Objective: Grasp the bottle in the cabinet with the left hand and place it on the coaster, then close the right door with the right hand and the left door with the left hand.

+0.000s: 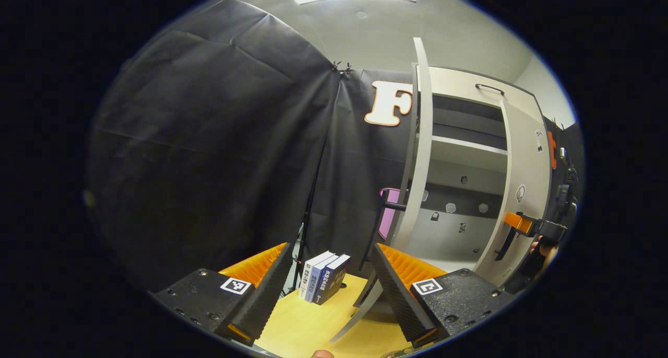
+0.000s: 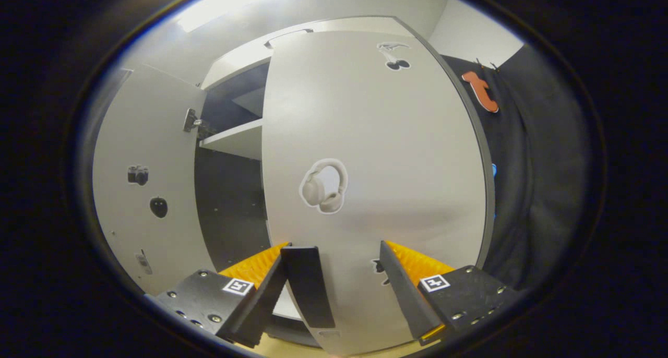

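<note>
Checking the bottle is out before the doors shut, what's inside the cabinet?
Through the gap, the cabinet shows a bare white shelf and dark back panel; no bottle in sight. The right door covers the right part of the interior, so that part cannot be checked.

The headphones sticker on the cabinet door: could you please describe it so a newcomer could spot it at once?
Start at the white cabinet and take its right door, facing the right gripper view. The headphones sticker sits mid-panel, above the right gripper. It is pale and white-outlined, unlike the small dark cherry sticker near the top.
</note>
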The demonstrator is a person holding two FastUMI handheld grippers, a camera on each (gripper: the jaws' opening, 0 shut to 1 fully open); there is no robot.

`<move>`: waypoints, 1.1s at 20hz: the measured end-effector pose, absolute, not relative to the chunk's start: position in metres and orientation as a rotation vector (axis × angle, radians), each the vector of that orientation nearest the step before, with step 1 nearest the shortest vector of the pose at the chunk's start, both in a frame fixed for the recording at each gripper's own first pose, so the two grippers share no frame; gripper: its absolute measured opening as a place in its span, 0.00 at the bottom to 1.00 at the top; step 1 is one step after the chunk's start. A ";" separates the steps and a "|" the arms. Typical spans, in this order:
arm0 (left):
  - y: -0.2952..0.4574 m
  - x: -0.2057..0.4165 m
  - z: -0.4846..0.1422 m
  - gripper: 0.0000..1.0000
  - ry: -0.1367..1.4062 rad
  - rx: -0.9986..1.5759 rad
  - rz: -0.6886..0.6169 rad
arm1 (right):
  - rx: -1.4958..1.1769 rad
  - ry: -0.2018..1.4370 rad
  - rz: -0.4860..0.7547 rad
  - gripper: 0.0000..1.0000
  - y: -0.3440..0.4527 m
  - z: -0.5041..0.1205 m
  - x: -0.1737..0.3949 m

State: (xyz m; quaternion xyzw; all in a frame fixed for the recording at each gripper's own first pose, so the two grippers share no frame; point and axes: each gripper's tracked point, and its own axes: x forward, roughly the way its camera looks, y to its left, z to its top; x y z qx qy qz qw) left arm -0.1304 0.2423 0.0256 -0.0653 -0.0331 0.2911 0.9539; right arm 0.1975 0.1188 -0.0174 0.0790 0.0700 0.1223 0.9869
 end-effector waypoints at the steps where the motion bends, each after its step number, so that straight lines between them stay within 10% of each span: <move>1: 0.243 -0.130 0.026 0.96 -0.067 -0.135 0.591 | 0.151 0.134 0.238 1.00 0.121 -0.018 0.196; 22: 0.253 -0.112 0.071 0.96 -0.166 -0.140 0.476 | 0.087 0.089 0.146 1.00 0.125 -0.027 0.207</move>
